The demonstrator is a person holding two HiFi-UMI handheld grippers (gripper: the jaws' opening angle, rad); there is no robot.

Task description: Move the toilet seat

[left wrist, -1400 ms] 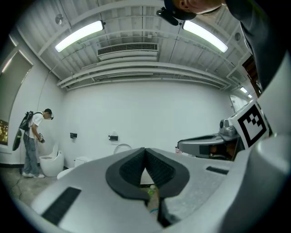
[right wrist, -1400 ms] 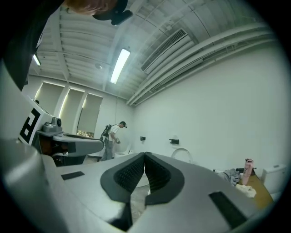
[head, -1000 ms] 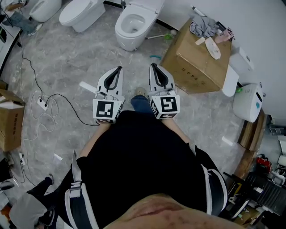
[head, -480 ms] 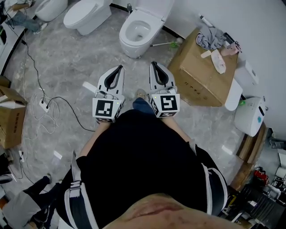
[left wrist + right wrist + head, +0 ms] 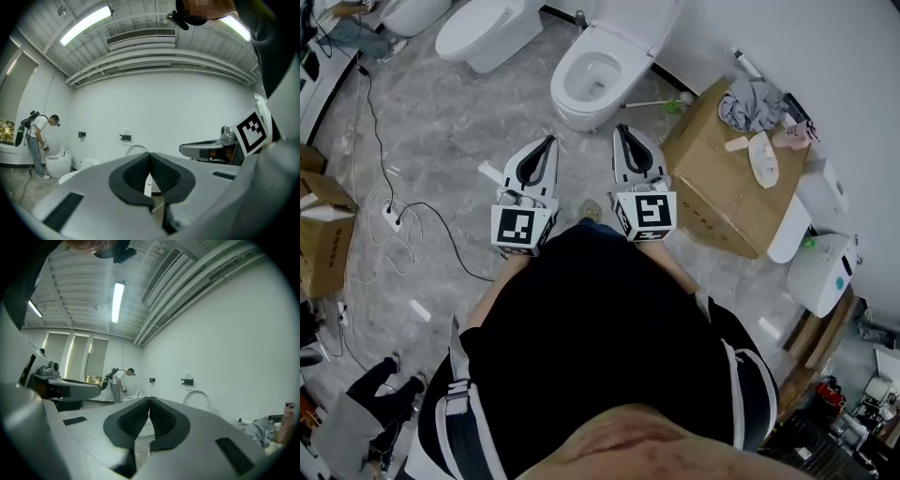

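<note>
A white toilet (image 5: 592, 80) stands against the far wall, its bowl uncovered. Its seat and lid (image 5: 636, 17) are tipped up against the wall; they show as a white arch (image 5: 197, 399) in the right gripper view and as a rounded top (image 5: 136, 150) in the left gripper view. My left gripper (image 5: 549, 142) and right gripper (image 5: 621, 130) are side by side, level and pointing at the toilet, a short way in front of the bowl. Both are shut with nothing in them, as the left gripper (image 5: 150, 157) and right gripper (image 5: 149, 402) show close up.
A second toilet (image 5: 486, 33) with its lid down stands to the left. A cardboard box (image 5: 722, 192) with cloth and bottles on top is on the right, with white toilet parts (image 5: 821, 272) beyond it. A power strip and cables (image 5: 392, 217) lie on the floor at left. Another person (image 5: 37, 140) bends over a far toilet.
The toilet has come nearer to both grippers in the head view, and the box has slid right. Both grippers kept their shut pose side by side.
</note>
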